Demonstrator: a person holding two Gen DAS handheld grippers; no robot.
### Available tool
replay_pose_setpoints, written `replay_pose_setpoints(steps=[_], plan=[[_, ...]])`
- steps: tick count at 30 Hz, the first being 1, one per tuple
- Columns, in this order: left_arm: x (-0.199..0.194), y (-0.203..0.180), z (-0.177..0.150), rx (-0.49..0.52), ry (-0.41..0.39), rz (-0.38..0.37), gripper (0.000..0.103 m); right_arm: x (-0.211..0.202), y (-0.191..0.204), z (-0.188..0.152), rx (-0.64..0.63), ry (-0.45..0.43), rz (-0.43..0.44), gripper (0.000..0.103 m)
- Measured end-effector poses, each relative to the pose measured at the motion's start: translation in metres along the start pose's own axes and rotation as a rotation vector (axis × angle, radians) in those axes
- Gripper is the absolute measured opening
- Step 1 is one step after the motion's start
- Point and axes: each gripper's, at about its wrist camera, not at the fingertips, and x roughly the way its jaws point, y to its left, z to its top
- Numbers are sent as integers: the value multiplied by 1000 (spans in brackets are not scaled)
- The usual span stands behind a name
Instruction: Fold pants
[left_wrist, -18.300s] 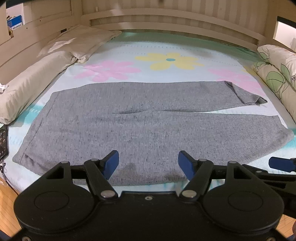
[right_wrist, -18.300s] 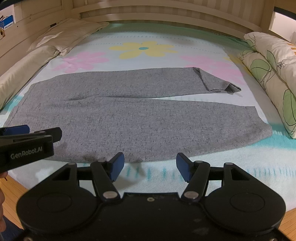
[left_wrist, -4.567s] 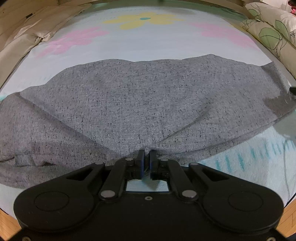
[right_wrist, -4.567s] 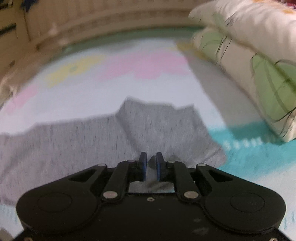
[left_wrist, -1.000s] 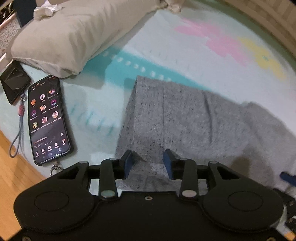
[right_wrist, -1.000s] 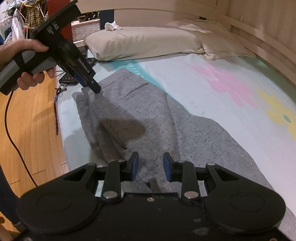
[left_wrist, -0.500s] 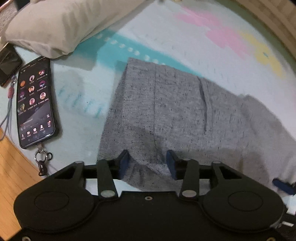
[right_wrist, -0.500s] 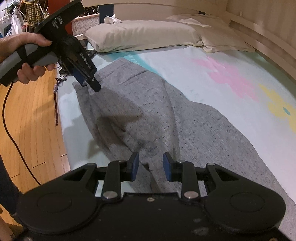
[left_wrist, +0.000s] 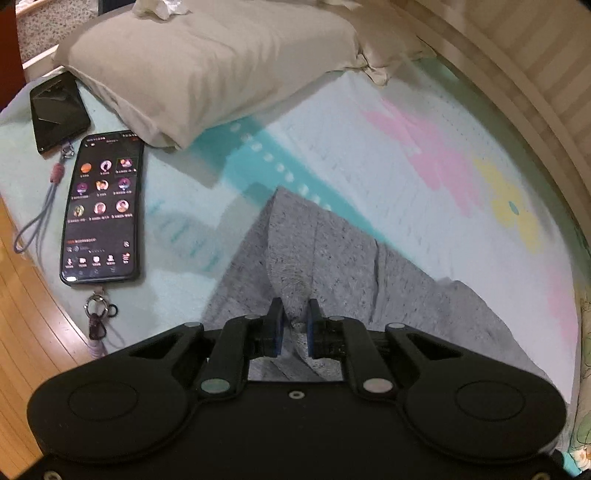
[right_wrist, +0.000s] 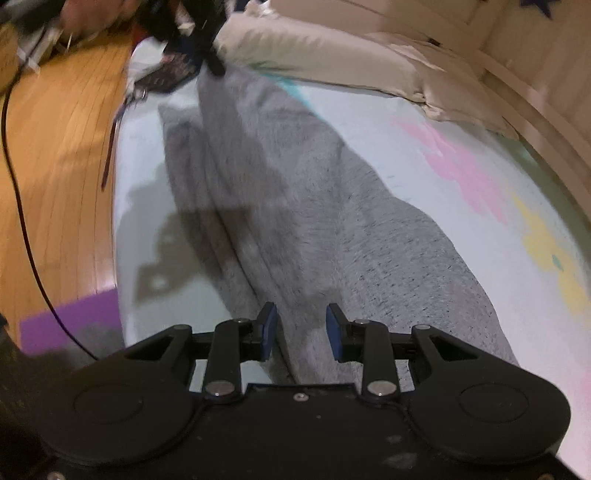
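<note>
Grey pants (left_wrist: 332, 258) lie on bed (left_wrist: 369, 140), long axis running near-to-far; left hand-held gripper (left_wrist: 293, 326) nearly together, pinching waistband end; right hand-held gripper (right_wrist: 300, 328) apart, straddling near edge.

lit phone (left_wrist: 101, 210) screen, icons and lettering too small to read

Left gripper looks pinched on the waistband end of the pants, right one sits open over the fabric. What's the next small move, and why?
Probably shut the right gripper on the pants before lifting. Its jaws stand apart astride a ridge of grey fabric, while the left gripper has cloth pinched between nearly closed fingers. Lifting with one end held would likely drag the fold crooked.
</note>
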Motion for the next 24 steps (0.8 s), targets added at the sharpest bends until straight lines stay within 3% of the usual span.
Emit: replay_pose_setpoints(steps=[5,6,7,9,14,15,17,20,22,24], plan=[[0,4,0,-29,0,5,16,9,10,-2,-99,-33,-62,27],[-2,4,0,-24,-7,3,16,8,11,0,-114,-42,-65,22],[-6,4,0,-23,-18,3,16,5,9,2,-111,-53,-41,2],[-11,5,-1,-25,-24,7,16,-1,8,7,-80,-60,-6,4],[2,14,-8,-83,81,85,20,8,10,4,-47,34,92,11],[-2,13,-9,-86,64,93,23,7,8,5,-25,35,96,12],[-18,4,-10,-78,-14,120,26,3,-2,7,45,28,123,25],[-47,-15,-16,-54,-196,234,24,-4,-28,12,221,43,183,27],[-60,-22,-18,-75,-276,250,24,-6,-39,14,311,55,211,27],[-64,-27,-16,-93,-305,215,24,-8,-49,13,382,60,218,27]])
